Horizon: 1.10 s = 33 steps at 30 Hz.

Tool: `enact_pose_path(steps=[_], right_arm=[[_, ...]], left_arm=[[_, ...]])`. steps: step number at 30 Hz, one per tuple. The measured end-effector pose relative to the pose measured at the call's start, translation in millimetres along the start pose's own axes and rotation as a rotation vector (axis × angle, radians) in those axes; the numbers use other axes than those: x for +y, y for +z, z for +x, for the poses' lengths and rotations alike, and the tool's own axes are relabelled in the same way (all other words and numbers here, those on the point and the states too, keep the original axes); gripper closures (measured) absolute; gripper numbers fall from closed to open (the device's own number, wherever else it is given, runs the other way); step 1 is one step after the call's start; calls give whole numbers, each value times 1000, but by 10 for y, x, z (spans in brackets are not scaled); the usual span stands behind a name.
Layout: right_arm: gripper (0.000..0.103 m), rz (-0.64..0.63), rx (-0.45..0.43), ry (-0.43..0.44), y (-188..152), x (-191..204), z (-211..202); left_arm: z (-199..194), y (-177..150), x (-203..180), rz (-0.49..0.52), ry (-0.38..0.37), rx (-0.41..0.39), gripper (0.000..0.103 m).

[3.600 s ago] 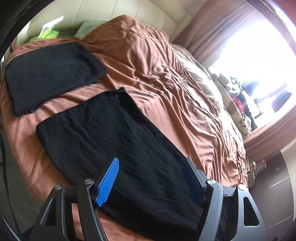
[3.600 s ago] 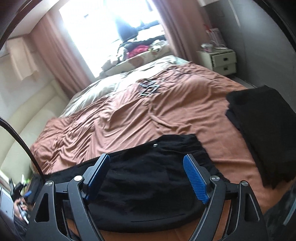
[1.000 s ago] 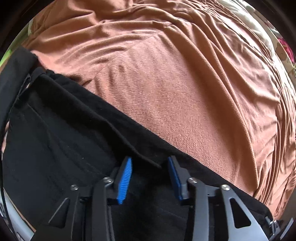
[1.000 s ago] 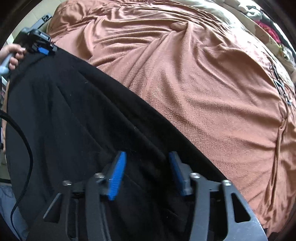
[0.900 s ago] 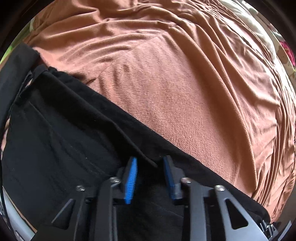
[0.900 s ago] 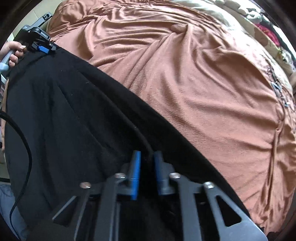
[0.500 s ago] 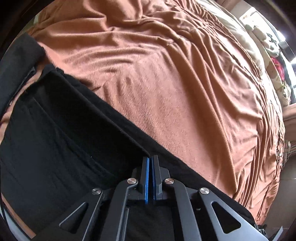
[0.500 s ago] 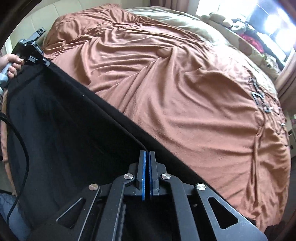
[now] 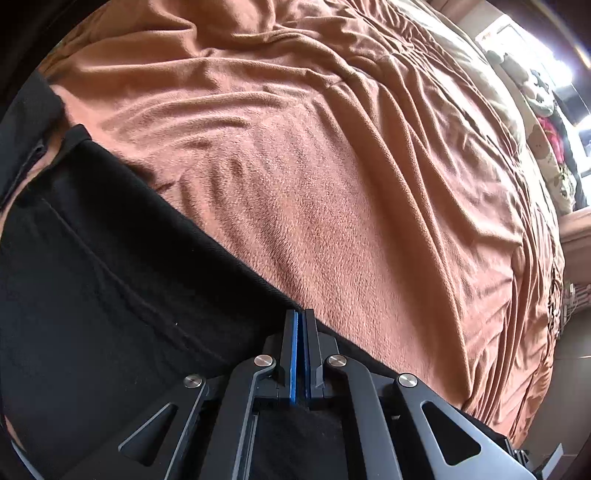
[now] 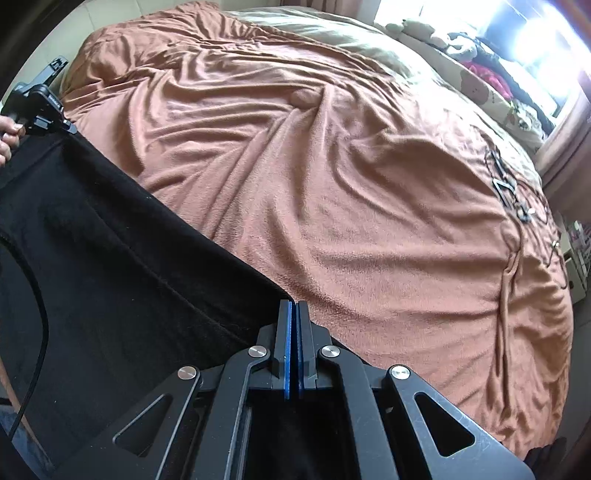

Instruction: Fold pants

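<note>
Rumpled rust-brown blanket [image 9: 351,184] over bed; beige quilt [image 10: 332,33] beyond; stuffed toys [image 10: 417,27] by bright window.

Your left wrist camera is looking steeply down along its closed fingers, sitting close over the black pants [image 9: 110,295] and the brown blanket [image 9: 351,184], facing toward the bright window [image 9: 546,66]. Your right wrist camera is tilting down less steeply, taking in more of the bed. Both are sharing the blanket, the pants' edge and the window side; the right view is also catching your left gripper [image 10: 68,129] at the far corner.
</note>
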State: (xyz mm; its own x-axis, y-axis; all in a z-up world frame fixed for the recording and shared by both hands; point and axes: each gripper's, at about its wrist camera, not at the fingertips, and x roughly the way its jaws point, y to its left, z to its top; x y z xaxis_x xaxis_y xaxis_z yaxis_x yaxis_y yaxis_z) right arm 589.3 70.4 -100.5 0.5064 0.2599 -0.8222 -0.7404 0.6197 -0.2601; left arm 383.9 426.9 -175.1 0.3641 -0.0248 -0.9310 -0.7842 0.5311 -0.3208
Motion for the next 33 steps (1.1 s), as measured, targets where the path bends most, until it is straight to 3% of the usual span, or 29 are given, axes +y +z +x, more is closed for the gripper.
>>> enact_pose_path(steps=[5,7,9,11,14,22,27,33], right_arm=[[103,34,47,0,-33,23,291],[98,69,30,14,-46,-23,260],[87,142,13,34,-64,-144,135],[80,187,-22,44,-122,-293,-42],[77,269,-61,26,-293,-530,-353],[77,446,-43,-18,-1044,-1072,-856],[77,498,8,-37,-1374,-1128,-950],[77,546,59,-23,-1437,-1131,-842]], left_arm=[[84,27,26,3,-34,-15,95],[40,21,31,12,-73,-24,81],[-38,16,28,19,-114,-37,50],[-146,-6,30,26,-142,-67,36],[-292,-64,19,50,-195,-92,35],[-564,-335,61,169,-143,-137,35],[-623,-558,108,229,-121,-147,35],[-655,-888,172,305,-94,-142,35]])
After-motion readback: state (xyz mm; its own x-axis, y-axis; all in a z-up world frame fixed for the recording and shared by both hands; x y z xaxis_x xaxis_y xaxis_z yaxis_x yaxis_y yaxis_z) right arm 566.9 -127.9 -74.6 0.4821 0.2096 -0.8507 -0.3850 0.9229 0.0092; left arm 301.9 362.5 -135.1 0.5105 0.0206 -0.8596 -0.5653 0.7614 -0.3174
